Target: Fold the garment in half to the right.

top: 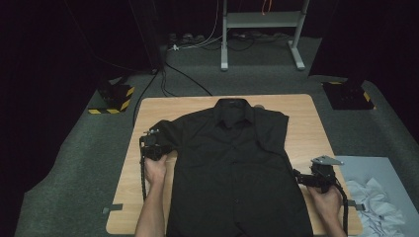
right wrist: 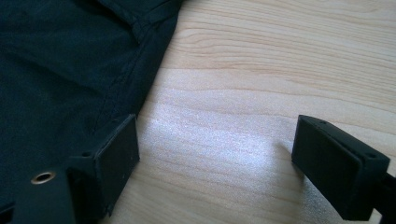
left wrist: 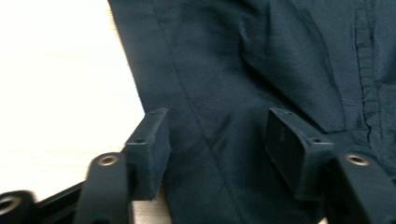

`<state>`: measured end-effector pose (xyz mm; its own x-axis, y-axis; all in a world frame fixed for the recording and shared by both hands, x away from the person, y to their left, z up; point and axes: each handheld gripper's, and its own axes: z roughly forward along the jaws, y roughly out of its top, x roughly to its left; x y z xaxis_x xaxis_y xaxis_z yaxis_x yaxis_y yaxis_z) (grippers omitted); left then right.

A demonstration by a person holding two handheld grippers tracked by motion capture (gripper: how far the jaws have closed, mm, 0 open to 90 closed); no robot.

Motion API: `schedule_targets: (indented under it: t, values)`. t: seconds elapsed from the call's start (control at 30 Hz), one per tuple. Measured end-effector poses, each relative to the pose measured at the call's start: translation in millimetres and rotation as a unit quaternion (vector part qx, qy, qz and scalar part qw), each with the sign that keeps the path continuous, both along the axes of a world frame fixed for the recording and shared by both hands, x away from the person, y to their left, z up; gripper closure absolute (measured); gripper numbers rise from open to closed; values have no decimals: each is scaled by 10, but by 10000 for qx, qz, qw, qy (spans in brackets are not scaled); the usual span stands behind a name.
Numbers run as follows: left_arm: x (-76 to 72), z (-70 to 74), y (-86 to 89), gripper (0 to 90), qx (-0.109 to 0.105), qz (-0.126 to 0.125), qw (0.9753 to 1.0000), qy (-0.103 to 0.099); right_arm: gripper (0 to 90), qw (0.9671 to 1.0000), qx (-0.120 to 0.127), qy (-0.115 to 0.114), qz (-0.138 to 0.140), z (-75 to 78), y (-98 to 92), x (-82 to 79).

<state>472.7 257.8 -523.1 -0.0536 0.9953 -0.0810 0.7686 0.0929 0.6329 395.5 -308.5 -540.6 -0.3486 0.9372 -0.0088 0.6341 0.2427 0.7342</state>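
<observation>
- High view: we see a black shirt (top: 232, 168) spread front-up on a wooden table (top: 306, 123), collar at the far edge; its hem is cut off by the bottom of the frame. The left gripper (top: 151, 147) sits at the shirt's left short sleeve, and the right gripper (top: 302, 177) just beside the shirt's right side edge. Black tools against black cloth make the jaws hard to make out here, so we cannot read their spread from this view. A crumpled white cloth (top: 375, 202) lies on a grey surface beside the table's near right corner, partly cut off by the frame.
- Left gripper view: we look along the left gripper (left wrist: 217, 140), whose two jaws stand wide apart and hold nothing. The shirt (left wrist: 261, 60) lies flat under and between them: one jaw rests at the cloth's edge where it meets the table (left wrist: 56, 70), and the other is over the fabric. The table is overexposed, and its grain is lost. A stitched seam runs between the jaws.
- Right gripper view: we see the right gripper (right wrist: 217, 154) with its jaws wide apart and nothing between them but bare table (right wrist: 280, 70). The shirt (right wrist: 60, 60) lies to one side; its edge touches or passes just under the nearer jaw, and we cannot tell which. The other jaw stands well clear of the cloth.
</observation>
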Motion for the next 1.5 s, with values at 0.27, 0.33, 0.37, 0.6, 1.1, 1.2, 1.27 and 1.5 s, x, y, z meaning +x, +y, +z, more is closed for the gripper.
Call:
schedule_targets:
  t: [0.27, 0.33, 0.37, 0.6, 1.1, 1.2, 1.27, 1.5]
  values:
    - [-1, 1, 6, 666, -49, -102, 9999, -78, 145, 10000, 1, -1, -7, 0, 5, -1]
    - [-4, 0, 15, 731, -95, -173, 9998, -76, 146, 10000, 1, -4, -11, 0, 7, -1]
    - [-6, 0, 15, 759, -119, -193, 9997, -83, 145, 10000, 7, 2, -18, 0, 8, -2]
    - [-9, 21, -24, 864, -117, -268, 9993, -238, 145, 10000, 5, 0, -16, 0, 8, -2]
    - [-51, 235, -92, 869, -58, -668, 9951, -727, 144, 10000, 4, 0, -4, -1, 8, -1]
    - [-47, 294, -132, 869, -48, -777, 9936, -819, 144, 10000, 5, 0, -2, -1, 8, -1]
    - [-49, 326, -158, 869, -50, -840, 9924, -893, 144, 10000, 9, 5, -9, 0, 9, -1]
    - [-45, 388, -216, 869, 15, -1018, 9902, -952, 144, 10000, 9, 5, -9, -1, 9, -1]
